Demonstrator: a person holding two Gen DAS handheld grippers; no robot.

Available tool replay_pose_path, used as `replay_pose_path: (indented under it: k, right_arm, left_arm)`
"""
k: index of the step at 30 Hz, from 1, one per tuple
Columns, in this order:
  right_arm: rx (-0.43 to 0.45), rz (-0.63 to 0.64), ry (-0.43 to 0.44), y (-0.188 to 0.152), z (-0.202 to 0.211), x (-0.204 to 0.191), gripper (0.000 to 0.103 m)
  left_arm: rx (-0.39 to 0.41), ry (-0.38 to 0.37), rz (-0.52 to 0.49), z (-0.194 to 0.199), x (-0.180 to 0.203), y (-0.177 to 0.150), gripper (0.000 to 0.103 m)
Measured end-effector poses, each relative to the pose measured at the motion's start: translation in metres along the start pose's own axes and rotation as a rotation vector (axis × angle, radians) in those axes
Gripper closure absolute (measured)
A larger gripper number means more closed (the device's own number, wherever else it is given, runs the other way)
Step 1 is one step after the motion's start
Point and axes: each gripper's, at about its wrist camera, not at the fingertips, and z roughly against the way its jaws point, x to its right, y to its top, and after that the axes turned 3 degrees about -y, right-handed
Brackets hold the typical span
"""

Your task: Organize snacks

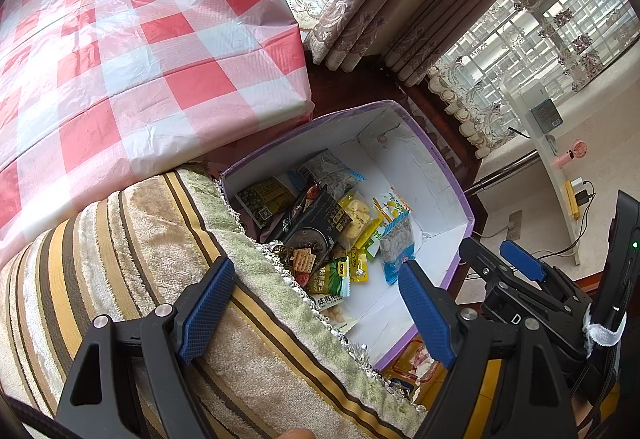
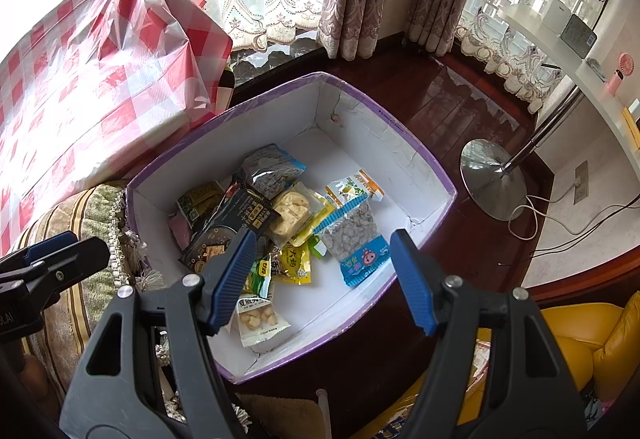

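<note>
Left wrist view: my left claw [image 1: 316, 293] hangs spread with nothing between its blue pads, over the striped cushion [image 1: 132, 259] and the near edge of the box [image 1: 432, 175].
Right wrist view: my right claw [image 2: 322, 279] is spread too, empty, directly above the box.
Snacks: all lie in the white box with the purple rim, bunched toward its left and near part, just below my right claw.
Black cracker packet [image 2: 228, 227]: under my right claw's left finger, which hides its lower corner.
Blue-edged bag of pale nuts [image 2: 354, 239]: between my right claw's fingers, beneath them.
Small white packet [image 2: 260, 319]: nearest me, partly behind that left finger.
Hidden: the cushion covers the box's near-left corner in the left view; several packets overlap and their print is too small to read.
Checked cloth [image 1: 120, 39]: left of both claws, cut off by the frame.
</note>
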Motion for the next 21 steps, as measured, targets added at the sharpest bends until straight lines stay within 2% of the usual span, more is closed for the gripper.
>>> replay_pose_path:
  k: [12, 21]
  right_arm:
    - [-0.003, -0.005, 0.002, -0.0005, -0.0009, 0.0006, 0.031]
    - [-0.021, -0.021, 0.016, -0.0015, -0.0072, 0.0029, 0.031]
  left_arm:
    - [-0.002, 0.000, -0.001, -0.0009, 0.0000, 0.0003, 0.018]
    - [-0.013, 0.001, -0.047, -0.0038, 0.0071, 0.0001, 0.015]
